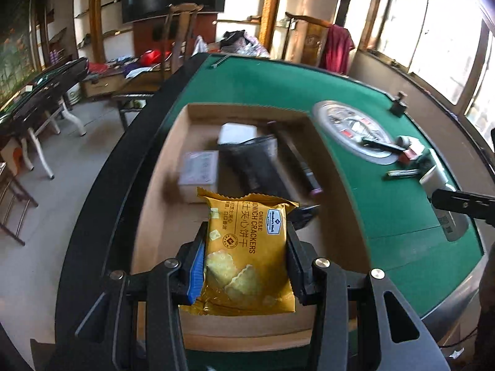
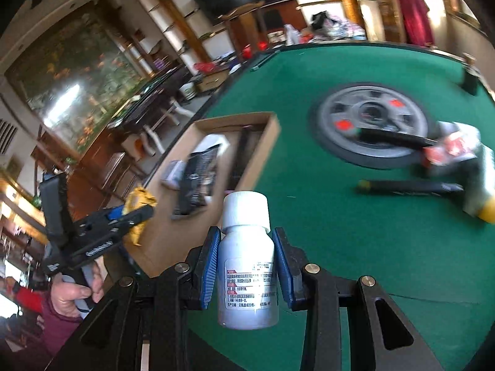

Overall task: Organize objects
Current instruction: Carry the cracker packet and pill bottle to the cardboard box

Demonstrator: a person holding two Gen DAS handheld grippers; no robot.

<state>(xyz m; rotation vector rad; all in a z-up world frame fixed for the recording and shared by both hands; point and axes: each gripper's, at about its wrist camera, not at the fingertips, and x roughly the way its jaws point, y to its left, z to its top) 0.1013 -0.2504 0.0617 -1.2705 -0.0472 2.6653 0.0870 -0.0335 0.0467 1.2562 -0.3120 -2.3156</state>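
Observation:
My left gripper [image 1: 246,241] is shut on a yellow packet of cheese sandwich crackers [image 1: 244,253], held over the near end of an open cardboard box [image 1: 148,204]. The box holds a white box [image 1: 236,133], a dark pouch [image 1: 256,160], a small pale carton [image 1: 198,167] and a long dark bar [image 1: 297,154]. My right gripper [image 2: 246,262] is shut on a white pill bottle [image 2: 246,266] with a white cap, above the green felt table [image 2: 355,232]. In the right wrist view the left gripper [image 2: 136,216] with the packet [image 2: 139,207] hangs at the box's [image 2: 247,167] near left side.
A round metal centre plate [image 1: 352,130] lies in the table beyond the box, with a black bar, a red-and-white packet [image 2: 448,148], a pen-like stick [image 2: 408,187] and a white item with a yellow end [image 2: 482,191] near it. The table's black rim [image 1: 102,204] runs left of the box.

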